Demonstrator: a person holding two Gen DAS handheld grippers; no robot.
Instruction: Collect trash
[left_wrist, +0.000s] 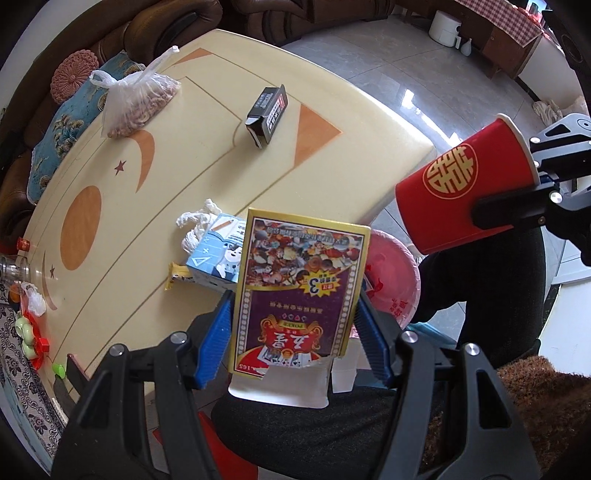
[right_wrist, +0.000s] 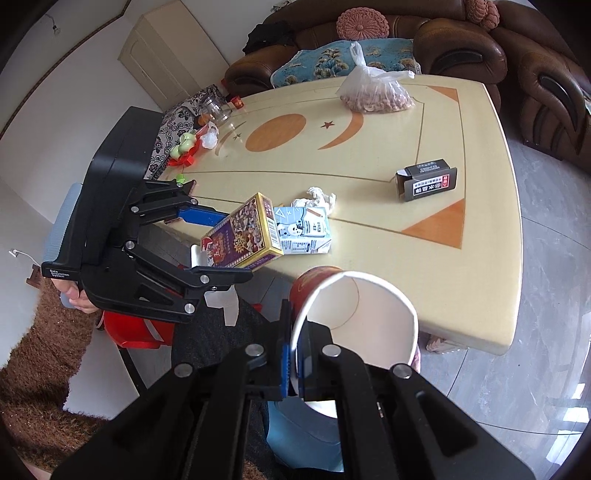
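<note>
the left gripper (left_wrist: 295, 325) is nearest the lens; its blue ribbed pads press on the two narrow sides of a playing-card box (left_wrist: 301, 291), about half way open, so the box is firmly held. the box is flat glossy cardboard with a yellow border, and its torn flap hangs toward the camera. its long axis runs along the fingers, and it hangs over the near edge of the table (left_wrist: 155, 206).

the right gripper (right_wrist: 293, 363) is closed on the rim of a red paper cup (right_wrist: 354, 325), one pad inside and one outside. the cup is thin, white inside, and lies tilted with its mouth toward the lens.

below the table edge, beside the box, there is a round pink thing (left_wrist: 393, 280), maybe a lined bin; i cannot tell surely. the box looks nearer to it than the cup.

on the table remain a milk carton (left_wrist: 218, 254), a crumpled tissue (left_wrist: 195, 225) just behind it, a yellow wrapper (left_wrist: 179, 277) and a black box (left_wrist: 267, 114) farther away. the bag of nuts (left_wrist: 138, 107) lies at the far side.
</note>
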